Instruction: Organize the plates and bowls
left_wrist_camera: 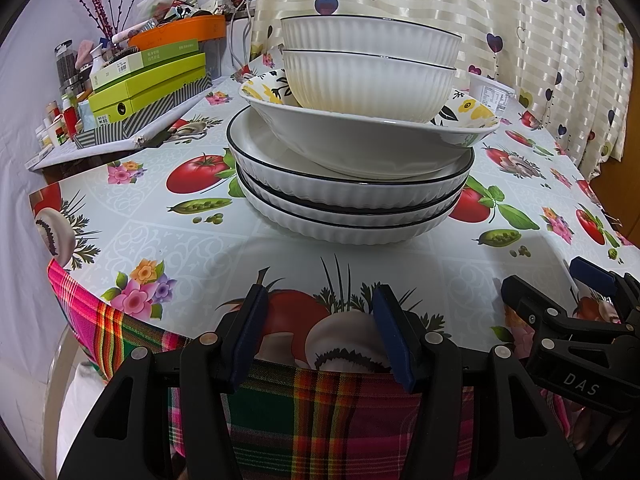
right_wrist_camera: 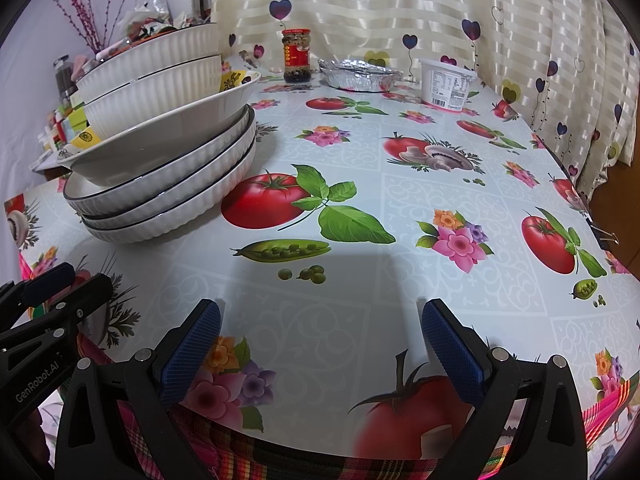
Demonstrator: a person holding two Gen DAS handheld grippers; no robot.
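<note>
White ribbed ceramic plates (left_wrist_camera: pixel 352 196), three deep, carry a floral-rimmed white bowl (left_wrist_camera: pixel 360 136) and two nested white ribbed bowls (left_wrist_camera: pixel 368 64) at bench (right_wrist_camera: pixel 360 280) centre-left. My left tool (left_wrist_camera: pixel 320 332) and right tool (right_wrist_camera: pixel 320 348) hang spread, empty, at the near edge. Whether stacking ends or unstacking starts, I cannot tell.

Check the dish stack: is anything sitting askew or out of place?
Yes. The floral bowl sits tilted on the three ribbed plates, its rim higher on one side, and carries two ribbed bowls off-centre. Nothing is spilled or visibly broken.
</note>
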